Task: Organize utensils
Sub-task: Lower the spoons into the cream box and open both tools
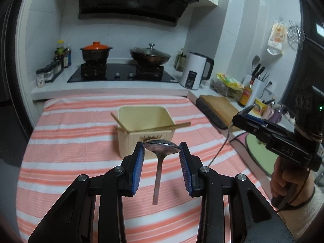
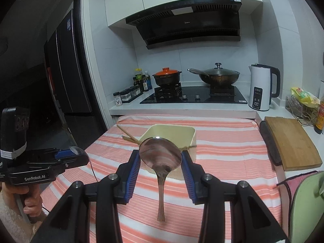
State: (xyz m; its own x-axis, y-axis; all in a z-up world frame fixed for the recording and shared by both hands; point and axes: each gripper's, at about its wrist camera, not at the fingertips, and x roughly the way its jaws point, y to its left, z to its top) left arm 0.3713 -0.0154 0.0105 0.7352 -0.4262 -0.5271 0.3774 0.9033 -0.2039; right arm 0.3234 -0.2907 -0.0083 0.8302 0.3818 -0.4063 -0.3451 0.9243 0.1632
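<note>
Right now each hand-held gripper carries a metal spoon clamped by its bowl, handle hanging toward the camera. The left hand-held gripper (image 1: 162, 148) pinches a spoon (image 1: 161, 148) edge-on between its blue pads; the right hand-held gripper (image 2: 161, 156) grips a rounder spoon (image 2: 160, 154) the same way. Just ahead of both sets of fingertips, on the striped cloth (image 1: 81, 162) that covers the desk, stands a cream box (image 1: 144, 121), with a pair of chopsticks (image 1: 156, 129) lying across its rim rather than inside.

What could go wrong, as I judge it: the pads bear only on the curved, polished edges of the bowls, so a spoon could pivot or slide out if a wrist tilts or jolts. The long handles hang free and may catch the near wall of the box on the way in, which could tip it. Either spoon could also knock the chopsticks off the rim. With both grippers heading for one opening, they may collide beyond their fingertips.

Readable writing: "GenRobot.AI" on the body of the left gripper as seen from the right wrist, and "DAS" on the right gripper's body as seen from the left wrist. The kettle (image 2: 261, 89) farther ahead shows a digital display reading about "100"; bottle and packet labels are too small to read.
</note>
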